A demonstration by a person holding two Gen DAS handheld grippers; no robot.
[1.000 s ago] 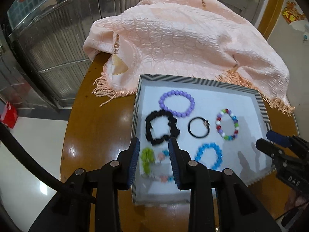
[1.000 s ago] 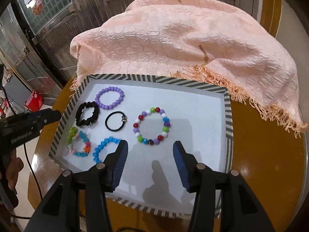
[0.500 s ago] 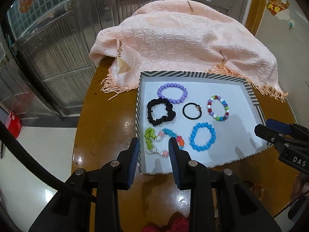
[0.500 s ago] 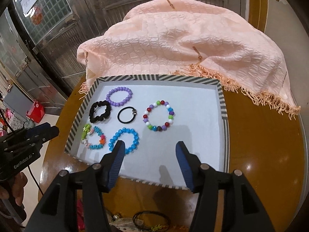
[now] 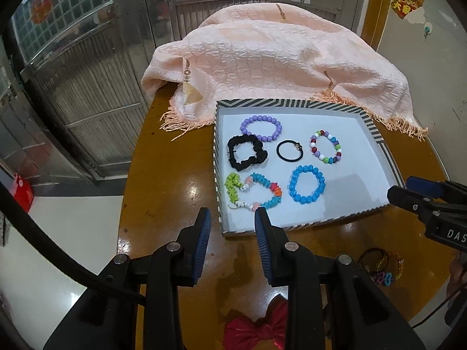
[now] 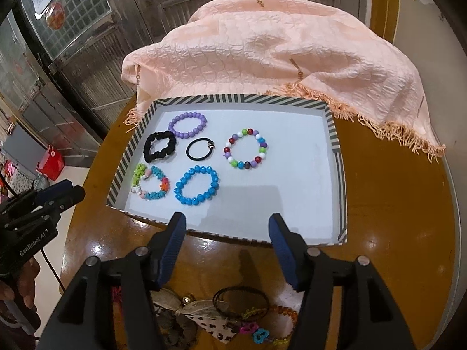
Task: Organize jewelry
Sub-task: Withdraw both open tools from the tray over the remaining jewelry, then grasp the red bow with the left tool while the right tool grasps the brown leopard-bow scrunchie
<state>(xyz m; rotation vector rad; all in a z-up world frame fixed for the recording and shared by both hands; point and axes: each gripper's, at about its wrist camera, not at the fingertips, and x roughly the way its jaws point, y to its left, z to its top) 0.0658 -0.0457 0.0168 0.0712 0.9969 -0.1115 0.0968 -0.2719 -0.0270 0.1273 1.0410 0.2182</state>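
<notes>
A: Jewelry first. Where is it?

B: Six pieces lie flat in the striped tray (image 6: 332, 134), centre of the right wrist view: purple bead bracelet (image 6: 188, 124), black scrunchie (image 6: 159, 146), thin black hair tie (image 6: 200, 150), mixed-colour bead bracelet (image 6: 245, 152), blue bead bracelet (image 6: 196, 185), and a charm bracelet (image 6: 150, 183) in the tray's lower left corner. All sit apart, none overlapping, so I'd guess they were laid out on purpose to stay untangled.

A: Anything not sorted?

B: Yes, a loose pile (image 6: 248, 315) at the bottom of the frame, on the wooden table (image 6: 394, 218) just below the tray's near edge: hair ties, a leopard bow, small coloured charms. A red bow (image 5: 256, 329) shows at the bottom of the left wrist view. Probably next to go in.

A: Grippers?

B: Left gripper (image 5: 233, 226) has its jaws parted, nothing between them, hanging over the tray's near left corner. Right gripper (image 6: 226, 233) is empty too, jaws opening, above the tray's near edge with the pile right beneath. Looks like it's readying for a pick from the pile, my guess only.

A: Background?

B: A peach fringed cloth (image 6: 277, 58) heaped at the top of the frame, its fringe touching the tray's far edge. The tray's right half is bare, room for more.
</notes>
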